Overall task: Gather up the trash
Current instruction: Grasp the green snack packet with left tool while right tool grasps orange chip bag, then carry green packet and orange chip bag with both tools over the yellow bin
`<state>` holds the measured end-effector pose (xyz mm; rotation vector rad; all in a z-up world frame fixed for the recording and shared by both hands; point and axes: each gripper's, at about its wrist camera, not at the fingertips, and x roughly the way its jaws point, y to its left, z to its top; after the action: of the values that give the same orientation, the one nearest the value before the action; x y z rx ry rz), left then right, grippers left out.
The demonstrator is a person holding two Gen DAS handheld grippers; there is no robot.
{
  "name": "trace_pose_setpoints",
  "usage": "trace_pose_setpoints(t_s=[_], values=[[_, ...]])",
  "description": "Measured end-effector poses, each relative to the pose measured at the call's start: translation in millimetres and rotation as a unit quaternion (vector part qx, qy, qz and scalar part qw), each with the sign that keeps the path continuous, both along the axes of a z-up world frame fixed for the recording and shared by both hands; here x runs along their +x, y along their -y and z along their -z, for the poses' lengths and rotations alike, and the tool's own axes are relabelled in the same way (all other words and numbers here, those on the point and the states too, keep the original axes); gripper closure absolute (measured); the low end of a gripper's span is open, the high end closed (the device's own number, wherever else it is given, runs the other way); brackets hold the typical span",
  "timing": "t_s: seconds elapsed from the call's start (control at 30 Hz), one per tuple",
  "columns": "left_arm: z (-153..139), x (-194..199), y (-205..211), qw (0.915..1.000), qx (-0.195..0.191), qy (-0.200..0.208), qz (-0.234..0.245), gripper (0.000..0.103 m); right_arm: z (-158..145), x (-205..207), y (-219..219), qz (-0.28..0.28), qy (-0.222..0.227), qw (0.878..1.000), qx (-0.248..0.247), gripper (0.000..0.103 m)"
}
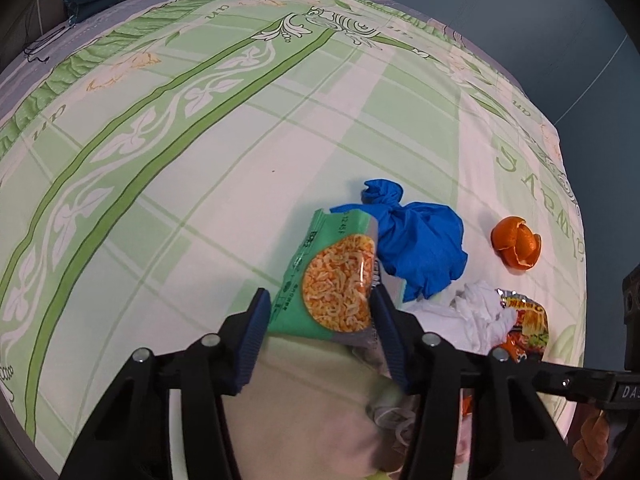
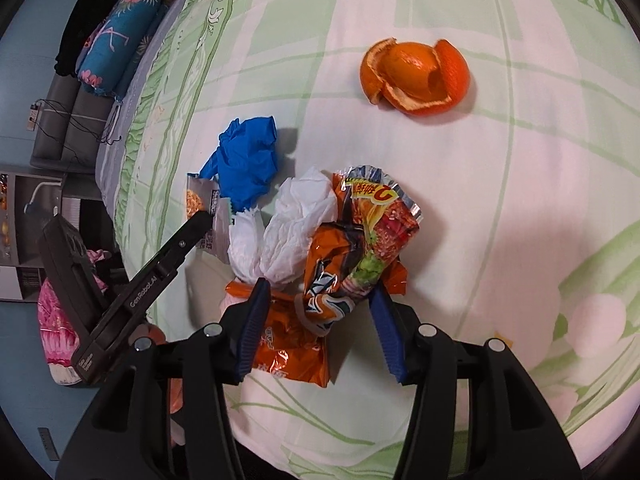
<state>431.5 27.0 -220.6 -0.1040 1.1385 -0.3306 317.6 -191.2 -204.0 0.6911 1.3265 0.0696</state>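
My left gripper (image 1: pixel 320 308) is shut on a green snack packet (image 1: pixel 336 280) lying on the green-patterned bedsheet (image 1: pixel 200 140). A crumpled blue glove (image 1: pixel 420 244) touches the packet's far right corner, and an orange peel (image 1: pixel 516 244) lies apart to the right. My right gripper (image 2: pixel 318 300) is shut on a bunch of wrappers: an orange wrapper (image 2: pixel 296 344) and a red noodle wrapper (image 2: pixel 380 224), with white tissue (image 2: pixel 300 224) against them. In the right wrist view the blue glove (image 2: pixel 248 160) and orange peel (image 2: pixel 416 76) lie further out. A left gripper finger (image 2: pixel 180 244) enters from the left.
The bed's edge and blue floor run along the right of the left wrist view. A blue floral pillow (image 2: pixel 116 40) lies at the head of the bed. A grey shelf (image 2: pixel 24 220) and pink cloth (image 2: pixel 56 320) stand beside the bed. A pale cloth (image 1: pixel 320 400) lies under the left gripper.
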Motion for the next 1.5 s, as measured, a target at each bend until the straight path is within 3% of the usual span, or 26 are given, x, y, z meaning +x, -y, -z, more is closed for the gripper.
trace_pose_setpoints(t_s=[0.17, 0.23, 0.43, 0.6, 0.63, 0.67, 1.5], values=[[1, -1, -5, 1.0, -0.006, -0.001, -0.001, 0.064, -3, 10, -14, -0.02, 0.001, 0.998, -0.055, 0.059], [0, -3, -7, 1.0, -0.007, 0.003, 0.001, 0.065, -4, 12, -19, -0.024, 0.004, 0.997, -0.078, 0.073], [-3, -11, -15, 0.9998, -0.019, 0.005, 0.0, 0.067, -9, 5, -26, -0.049, 0.023, 0.994, -0.097, 0.079], [-12, -19, -27, 0.9992, -0.038, 0.006, -0.008, 0.076, -19, -5, -27, -0.056, 0.038, 0.993, -0.099, 0.081], [-14, -22, -28, 0.9992, -0.039, 0.008, -0.008, 0.087, -21, -7, -27, -0.056, 0.039, 0.993, -0.099, 0.081], [-15, -24, -29, 0.9992, -0.04, 0.007, -0.006, 0.09, -23, -11, -26, -0.057, 0.043, 0.992, -0.1, 0.082], [-64, -98, -43, 0.9979, -0.047, 0.043, -0.014, 0.095, -86, -112, 4, -0.045, 0.136, 0.986, -0.088, 0.082]])
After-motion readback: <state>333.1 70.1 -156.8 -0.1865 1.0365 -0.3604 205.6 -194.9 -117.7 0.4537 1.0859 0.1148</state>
